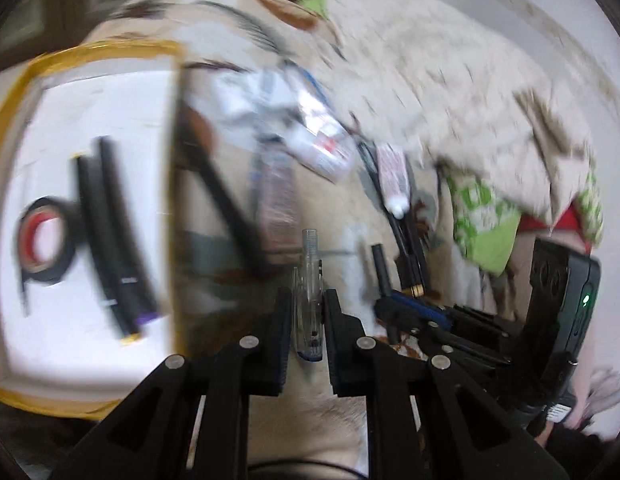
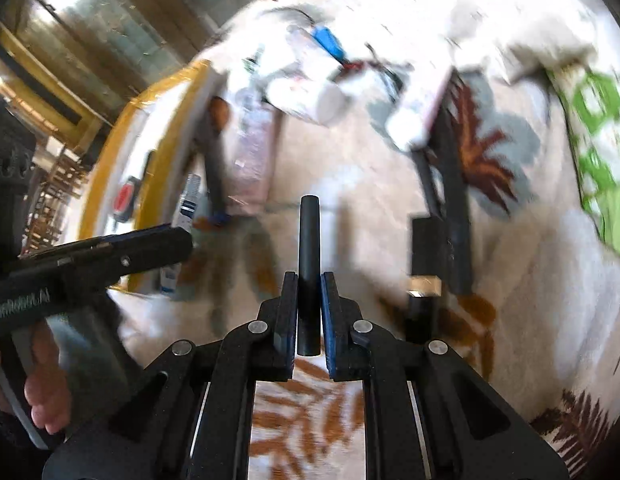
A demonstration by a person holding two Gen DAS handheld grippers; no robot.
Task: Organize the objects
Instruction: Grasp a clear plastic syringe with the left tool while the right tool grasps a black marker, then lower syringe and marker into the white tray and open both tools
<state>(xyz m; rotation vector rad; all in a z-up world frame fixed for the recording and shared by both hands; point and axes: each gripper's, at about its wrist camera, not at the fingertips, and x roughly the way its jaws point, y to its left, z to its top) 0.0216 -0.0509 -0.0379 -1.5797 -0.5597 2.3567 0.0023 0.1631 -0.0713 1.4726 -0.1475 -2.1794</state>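
Observation:
My left gripper (image 1: pixel 308 296) is shut on a clear plastic pen (image 1: pixel 308 280) with a blue tip, held above the patterned bedspread. My right gripper (image 2: pixel 309 280) is shut on a black marker (image 2: pixel 308 264), also above the bedspread. The right gripper shows in the left wrist view (image 1: pixel 393 308) at lower right, and the left gripper shows in the right wrist view (image 2: pixel 182 240) at left. A white tray with a yellow rim (image 1: pixel 14 120) lies to the left and holds a black tape roll (image 1: pixel 46 240) and black markers (image 1: pixel 110 232).
Loose items lie on the bedspread: a pink packet (image 1: pixel 278 200), a white tube (image 1: pixel 393 176), white packages (image 1: pixel 310 136), black pens (image 2: pixel 445 184). A cream blanket (image 1: pixel 429 80) and green cloth (image 1: pixel 485 224) lie at the right. Both views are motion-blurred.

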